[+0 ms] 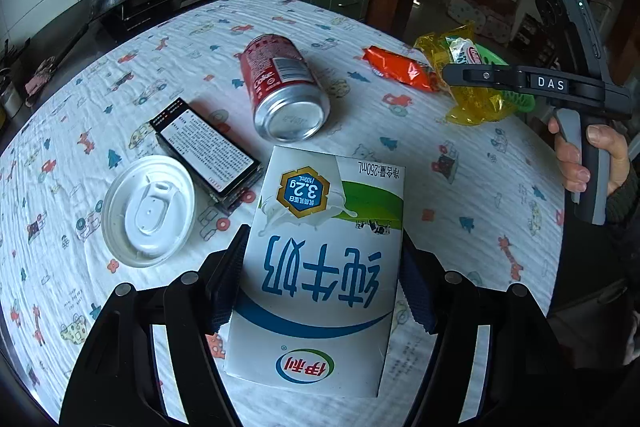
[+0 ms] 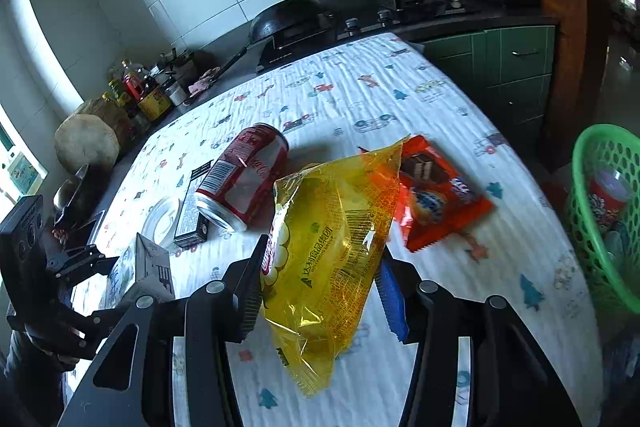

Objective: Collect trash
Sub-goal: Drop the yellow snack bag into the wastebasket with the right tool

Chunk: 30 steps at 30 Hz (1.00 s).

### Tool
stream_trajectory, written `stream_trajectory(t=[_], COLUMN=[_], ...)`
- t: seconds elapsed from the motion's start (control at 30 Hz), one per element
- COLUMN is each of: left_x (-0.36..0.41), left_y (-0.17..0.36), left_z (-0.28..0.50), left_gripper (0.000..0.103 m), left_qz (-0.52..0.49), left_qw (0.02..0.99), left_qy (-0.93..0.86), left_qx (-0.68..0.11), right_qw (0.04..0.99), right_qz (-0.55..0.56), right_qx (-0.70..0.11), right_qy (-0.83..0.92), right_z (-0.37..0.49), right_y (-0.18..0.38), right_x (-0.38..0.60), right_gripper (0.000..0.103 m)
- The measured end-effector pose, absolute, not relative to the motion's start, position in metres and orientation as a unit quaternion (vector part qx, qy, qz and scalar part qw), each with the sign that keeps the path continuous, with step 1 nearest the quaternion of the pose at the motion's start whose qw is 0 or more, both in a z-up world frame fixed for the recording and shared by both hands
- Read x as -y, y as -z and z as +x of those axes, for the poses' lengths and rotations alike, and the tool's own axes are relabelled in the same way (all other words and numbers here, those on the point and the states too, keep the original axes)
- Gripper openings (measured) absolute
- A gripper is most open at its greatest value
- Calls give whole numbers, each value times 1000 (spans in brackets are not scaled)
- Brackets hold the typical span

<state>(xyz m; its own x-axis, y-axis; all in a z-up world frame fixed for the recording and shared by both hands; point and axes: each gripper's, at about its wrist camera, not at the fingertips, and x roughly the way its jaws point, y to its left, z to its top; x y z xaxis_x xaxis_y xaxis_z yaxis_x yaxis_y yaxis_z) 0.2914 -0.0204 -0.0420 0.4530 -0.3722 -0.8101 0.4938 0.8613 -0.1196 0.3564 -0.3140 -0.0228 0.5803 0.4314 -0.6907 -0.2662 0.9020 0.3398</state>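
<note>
Left claw [image 1: 320,283] in its own wrist view pinches a milk carton [image 1: 320,267] between both pads, the carton lying flat on the bench [image 1: 440,131] with its printed face up. Beyond it a red soda can [image 1: 284,87] lies on its side, base toward the camera. A dark box [image 1: 208,151] sits left of the can, touching a white plastic lid [image 1: 148,211]. An orange snack wrapper [image 1: 400,67] lies farther right. At the right edge the right claw [image 1: 472,77] holds a yellow bag [image 1: 476,103] over a green basket [image 1: 516,99] (mostly hidden behind the bag).

Right wrist view: the right claw [image 2: 320,287] is pressed onto the yellow bag [image 2: 336,251], which hangs crumpled between its pads above the bench [image 2: 440,99]. The orange snack wrapper [image 2: 436,195] lies just behind it, the soda can [image 2: 244,175] to the left beside the dark box [image 2: 194,211]. The green basket [image 2: 604,211] stands off the bench's right edge. Far left, the left claw [image 2: 120,275] grips the milk carton [image 2: 148,271].
</note>
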Motion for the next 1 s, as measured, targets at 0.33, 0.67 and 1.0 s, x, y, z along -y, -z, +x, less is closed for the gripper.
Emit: stream_trajectory(t=[0.33,0.67,1.0], left_x=[82,144,213], left_y=[27,8,-6], left_z=[297,318,351], left_gripper=[68,68,68], left_qz=[60,64,72], left_qw=[841,835,827], left_qy=[302,334,366], left_qx=[-445,-432,-420], right_qw=[906,901,887], right_qz=[119,129,156], right_qx=[-399,-410,-422], right_qy=[-79,55,99], right_z=[346,360,378], right_y=[15,43,83], right_x=[444,574,630], right_gripper=[49,49,62])
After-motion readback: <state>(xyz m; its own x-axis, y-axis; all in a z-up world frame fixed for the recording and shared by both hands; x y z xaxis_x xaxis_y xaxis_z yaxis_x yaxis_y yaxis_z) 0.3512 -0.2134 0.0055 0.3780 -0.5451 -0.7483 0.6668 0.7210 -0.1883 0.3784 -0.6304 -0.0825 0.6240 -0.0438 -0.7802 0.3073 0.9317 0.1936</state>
